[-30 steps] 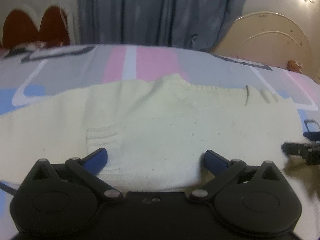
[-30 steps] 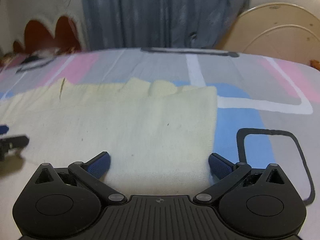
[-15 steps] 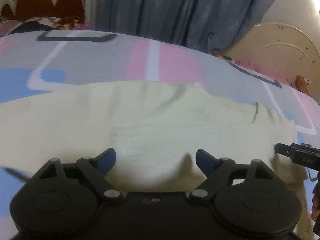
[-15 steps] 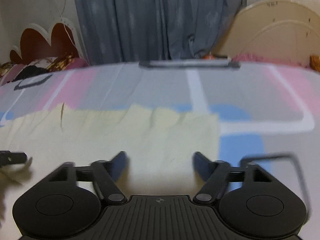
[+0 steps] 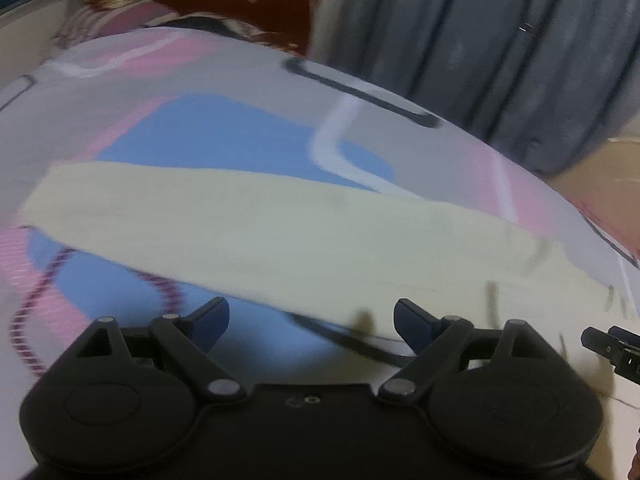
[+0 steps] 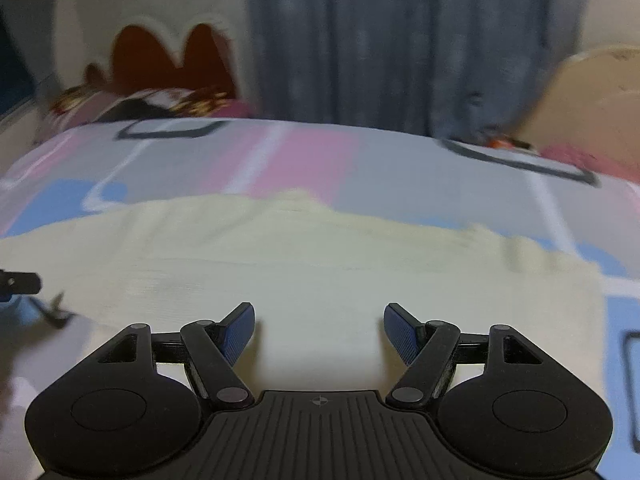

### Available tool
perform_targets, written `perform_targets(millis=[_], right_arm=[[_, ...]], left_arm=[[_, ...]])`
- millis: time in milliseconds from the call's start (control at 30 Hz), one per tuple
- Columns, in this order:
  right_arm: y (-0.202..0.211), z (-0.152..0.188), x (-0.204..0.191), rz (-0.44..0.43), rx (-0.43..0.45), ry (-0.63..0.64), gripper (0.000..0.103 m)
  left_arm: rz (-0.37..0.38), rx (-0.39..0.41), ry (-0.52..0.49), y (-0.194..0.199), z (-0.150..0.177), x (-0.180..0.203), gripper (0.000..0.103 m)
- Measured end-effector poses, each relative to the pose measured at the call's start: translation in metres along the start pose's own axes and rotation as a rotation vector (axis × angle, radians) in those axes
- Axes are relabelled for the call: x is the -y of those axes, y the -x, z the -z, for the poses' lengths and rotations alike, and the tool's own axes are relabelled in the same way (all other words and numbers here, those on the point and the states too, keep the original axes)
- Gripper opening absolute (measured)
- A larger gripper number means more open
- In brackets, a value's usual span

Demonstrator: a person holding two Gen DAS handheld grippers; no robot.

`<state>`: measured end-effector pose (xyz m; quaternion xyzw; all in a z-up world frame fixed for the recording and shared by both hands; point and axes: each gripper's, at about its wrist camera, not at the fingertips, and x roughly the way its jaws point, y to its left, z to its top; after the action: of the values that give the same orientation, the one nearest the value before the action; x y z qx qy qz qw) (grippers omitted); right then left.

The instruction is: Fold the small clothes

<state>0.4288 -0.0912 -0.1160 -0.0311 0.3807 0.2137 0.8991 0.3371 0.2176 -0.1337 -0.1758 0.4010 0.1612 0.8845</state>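
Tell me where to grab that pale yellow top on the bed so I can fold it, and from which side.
Take the pale yellow top by its near hem, coming in low from the near side. It lies flat on the patterned bedsheet, so only an edge gives the pads something to pinch. The right tool is open, right over that hem; the left tool, also open, is nearer the long flat sleeve.

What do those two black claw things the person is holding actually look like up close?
Both are matte black plastic. The left gripper and right gripper each have two round lobes, linkage bars with grey metal pivot pins, and dark blue textured fingers. The right one's body is ribbed, with a small crosshair mark.
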Motion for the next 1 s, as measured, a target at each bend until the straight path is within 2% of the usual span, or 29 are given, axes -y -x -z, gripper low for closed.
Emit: perform_targets(millis=[167,300,500,667,767,900,1000], right_arm=[[-0.028,0.0,-0.044,-0.015,-0.01,0.033,0.071],[-0.05,0.008,-0.057,-0.003,-0.049,0.061,0.071],[-0.051,0.014,-0.059,0.004,-0.029,0.048,0.071],[-0.045,0.016,-0.061,0.019,-0.029,0.042,0.072],[-0.046,0.015,-0.062,0.026,-0.031,0.035,0.073],[-0.046,0.014,-0.061,0.027,-0.032,0.033,0.074],[-0.047,0.014,-0.061,0.025,-0.033,0.031,0.074]], left_arm=[[-0.045,-0.003,0.089,0.003,-0.004,-0.042,0.089],[-0.062,0.007,0.184,0.001,-0.006,-0.076,0.087],[-0.002,0.061,0.331,-0.007,-0.01,-0.112,0.085],[0.027,0.118,0.404,-0.013,-0.016,-0.125,0.084],[0.032,0.153,0.435,-0.014,-0.017,-0.131,0.073],[0.027,0.172,0.491,-0.013,-0.014,-0.143,0.03],[0.023,0.172,0.535,-0.017,-0.015,-0.154,0.012]])
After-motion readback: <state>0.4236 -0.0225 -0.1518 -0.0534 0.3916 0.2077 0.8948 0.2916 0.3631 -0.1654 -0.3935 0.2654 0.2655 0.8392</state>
